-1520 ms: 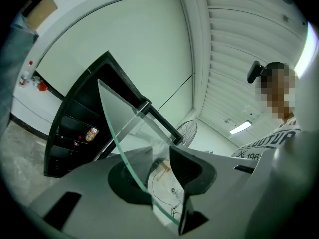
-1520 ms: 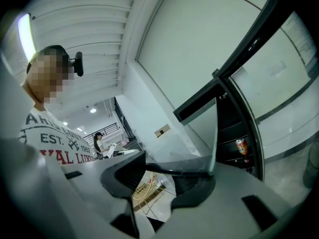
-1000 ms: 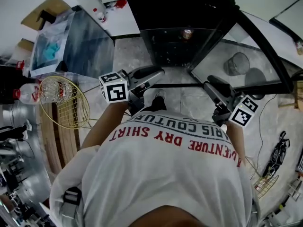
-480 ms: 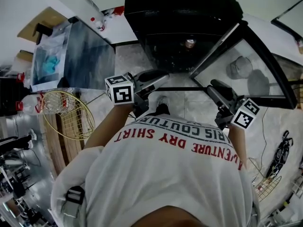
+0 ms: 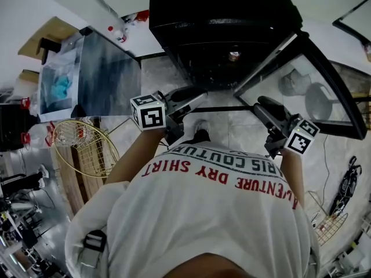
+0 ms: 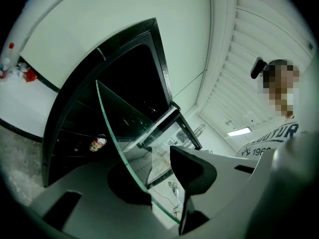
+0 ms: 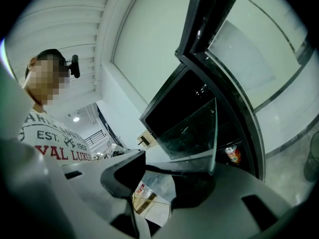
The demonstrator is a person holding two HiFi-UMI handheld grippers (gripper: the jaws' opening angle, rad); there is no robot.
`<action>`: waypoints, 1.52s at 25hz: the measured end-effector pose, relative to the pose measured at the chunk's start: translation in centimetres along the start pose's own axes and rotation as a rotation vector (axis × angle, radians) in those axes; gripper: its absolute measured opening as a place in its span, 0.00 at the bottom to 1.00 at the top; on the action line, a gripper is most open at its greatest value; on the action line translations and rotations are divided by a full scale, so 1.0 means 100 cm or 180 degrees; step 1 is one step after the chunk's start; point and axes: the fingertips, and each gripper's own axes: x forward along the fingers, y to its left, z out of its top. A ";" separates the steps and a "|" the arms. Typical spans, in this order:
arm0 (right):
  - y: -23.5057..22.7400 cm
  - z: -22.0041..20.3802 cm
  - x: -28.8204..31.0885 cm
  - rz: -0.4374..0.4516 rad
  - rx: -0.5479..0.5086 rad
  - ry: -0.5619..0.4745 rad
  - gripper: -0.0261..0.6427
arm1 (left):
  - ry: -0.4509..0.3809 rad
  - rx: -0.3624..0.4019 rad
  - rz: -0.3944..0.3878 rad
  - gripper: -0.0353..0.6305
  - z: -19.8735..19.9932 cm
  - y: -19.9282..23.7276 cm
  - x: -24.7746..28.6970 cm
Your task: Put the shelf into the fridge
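Both grippers clamped on the glass shelf (image 6: 130, 133), one per side. Left gripper (image 5: 194, 94) pinches the left edge, with the pane running between its jaws. Right gripper (image 5: 261, 104) pinches the right edge the same way. Neither jaw pair is wide; each is closed to glass thickness. Shelf is in the air, roughly level, just in front of the open black fridge (image 5: 220, 16) and not inside yet. Glass door (image 5: 301, 80) is swung out to the right. One can (image 5: 234, 55) sits inside the fridge, beyond the shelf's far edge.
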 end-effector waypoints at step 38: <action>-0.068 0.016 0.049 -0.0012 0.0217 -0.0001 0.28 | -0.0007 -0.0060 0.0146 0.25 0.037 0.071 0.025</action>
